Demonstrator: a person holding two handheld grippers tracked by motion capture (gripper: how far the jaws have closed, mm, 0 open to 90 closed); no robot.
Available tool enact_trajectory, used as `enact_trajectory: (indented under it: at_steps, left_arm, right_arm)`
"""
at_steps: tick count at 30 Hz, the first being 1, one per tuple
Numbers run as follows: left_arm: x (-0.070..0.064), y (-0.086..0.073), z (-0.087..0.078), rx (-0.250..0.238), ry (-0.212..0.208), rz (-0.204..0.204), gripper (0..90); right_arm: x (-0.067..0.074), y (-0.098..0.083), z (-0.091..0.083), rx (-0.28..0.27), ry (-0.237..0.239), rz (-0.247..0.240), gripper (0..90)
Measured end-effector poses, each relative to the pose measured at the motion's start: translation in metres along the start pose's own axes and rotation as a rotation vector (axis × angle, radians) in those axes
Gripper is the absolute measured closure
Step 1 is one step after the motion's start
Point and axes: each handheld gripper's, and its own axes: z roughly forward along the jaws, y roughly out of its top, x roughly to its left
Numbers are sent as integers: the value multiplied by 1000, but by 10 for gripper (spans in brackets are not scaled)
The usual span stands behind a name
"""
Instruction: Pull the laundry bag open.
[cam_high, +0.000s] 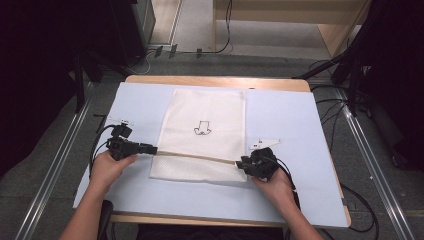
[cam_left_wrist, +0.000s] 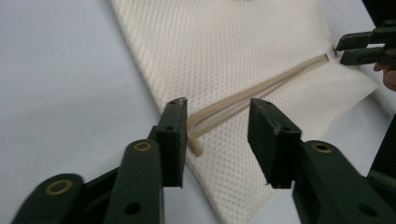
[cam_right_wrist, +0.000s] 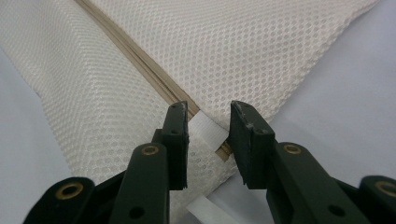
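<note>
A flat, cream mesh bag (cam_high: 205, 135) lies mid-table on a pale blue mat (cam_high: 290, 125), a tan cord (cam_high: 195, 156) stretched across its near end. Left gripper (cam_high: 152, 149) and right gripper (cam_high: 239, 162) flank the cord's ends — jaws parted, pads clear, holding nothing.

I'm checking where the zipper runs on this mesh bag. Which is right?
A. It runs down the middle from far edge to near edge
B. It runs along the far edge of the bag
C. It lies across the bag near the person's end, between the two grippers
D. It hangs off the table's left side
C: in the high view the tan zipper crosses the white mesh bag near its near end, from the left gripper to the right gripper.
</note>
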Motion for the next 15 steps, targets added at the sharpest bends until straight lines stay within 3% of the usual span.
enact_trajectory:
  at_steps: [6, 15]
  left_arm:
    - [-4, 1, 1, -34, 15, 58, 461]
    - [-4, 1, -2, -79, 37, 74, 405]
  right_arm:
    - [-5, 2, -8, -32, 3, 16, 633]
    - [-17, 2, -18, -69, 0, 47, 554]
